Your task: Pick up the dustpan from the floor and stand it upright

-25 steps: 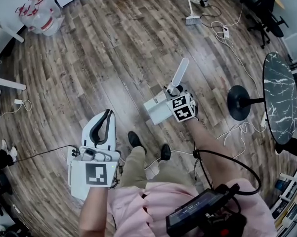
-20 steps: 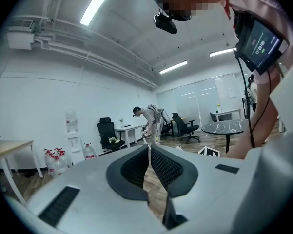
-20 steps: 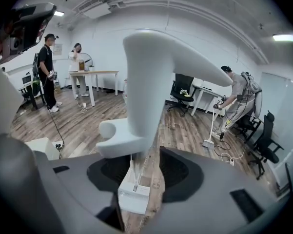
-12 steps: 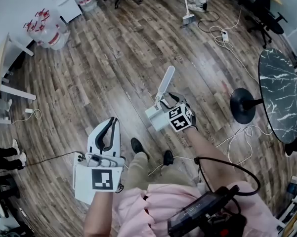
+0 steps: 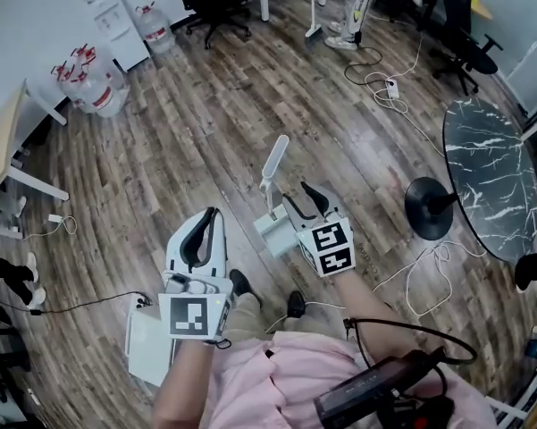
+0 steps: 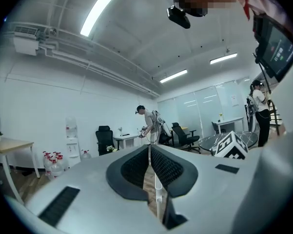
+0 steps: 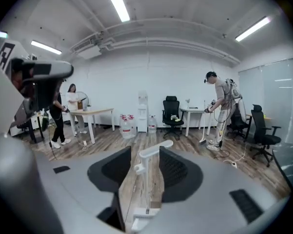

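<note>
Standing upright on the wooden floor, the dustpan has its pan down and its white handle rising just left of the right tongs in the head view. That view leaves it unclear whether the tongs touch it. The right gripper view settles more: the right tongs are spread wide, and the dustpan handle stands in the gap between the two dark pads with floor showing on both sides of it. Its pan is cut off by the lower edge there. The left tongs hang apart from the dustpan, over the person's left leg. The left gripper view shows the left tongs pressed together at their tips with nothing pinched. A thin white post shows through the slit lower down, too narrow to identify. Only the gripper views show other people standing across the room. Only the head view shows the water bottles and the round marble table.
</note>
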A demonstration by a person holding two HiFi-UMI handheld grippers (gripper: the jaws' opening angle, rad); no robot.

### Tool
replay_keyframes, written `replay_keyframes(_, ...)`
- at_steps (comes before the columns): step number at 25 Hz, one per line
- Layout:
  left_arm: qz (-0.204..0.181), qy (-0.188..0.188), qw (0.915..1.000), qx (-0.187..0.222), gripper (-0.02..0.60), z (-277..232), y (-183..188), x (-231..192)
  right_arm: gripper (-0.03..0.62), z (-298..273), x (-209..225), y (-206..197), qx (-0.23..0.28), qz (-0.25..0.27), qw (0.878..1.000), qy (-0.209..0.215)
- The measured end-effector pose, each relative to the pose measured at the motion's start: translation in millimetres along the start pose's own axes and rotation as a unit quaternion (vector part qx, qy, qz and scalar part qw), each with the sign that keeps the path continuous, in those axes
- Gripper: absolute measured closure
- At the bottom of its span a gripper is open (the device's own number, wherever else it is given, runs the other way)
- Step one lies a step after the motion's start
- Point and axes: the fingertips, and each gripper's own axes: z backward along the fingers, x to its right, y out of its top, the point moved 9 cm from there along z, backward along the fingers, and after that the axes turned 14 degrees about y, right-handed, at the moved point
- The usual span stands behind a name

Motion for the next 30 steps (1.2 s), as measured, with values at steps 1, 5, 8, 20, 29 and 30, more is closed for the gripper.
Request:
replay_keyframes(1,0.003,0.003,0.9999,0.009,0.558,-1,10,3,0.418,11,-4,15,0.018,0.005,1.000,-0.002)
replay_keyframes(5,-0.001,0.009,0.9987,0.051,0.558,-2,51,14,0.470,51,-19,71,0.079,0.044,0.996,-0.014)
replay_keyframes(8,-0.005,0.013,0.9980,0.062,0.558,0,73,23,0.545,76,-28,103,0.124,0.076,0.989,-0.035)
replay_keyframes(20,0.000,0.026,0.9960,0.086,0.558,10,93,17,0.592,103,-59,131,0.168,0.124,0.977,-0.043)
replay_keyframes(29,0.003,0.023,0.9958,0.089,0.558,13,93,22,0.592,104,-66,131,0.186,0.136,0.972,-0.037)
replay_keyframes(30,0.004,0.022,0.9958,0.088,0.558,13,93,23,0.592,104,-66,131,0.187,0.136,0.972,-0.038)
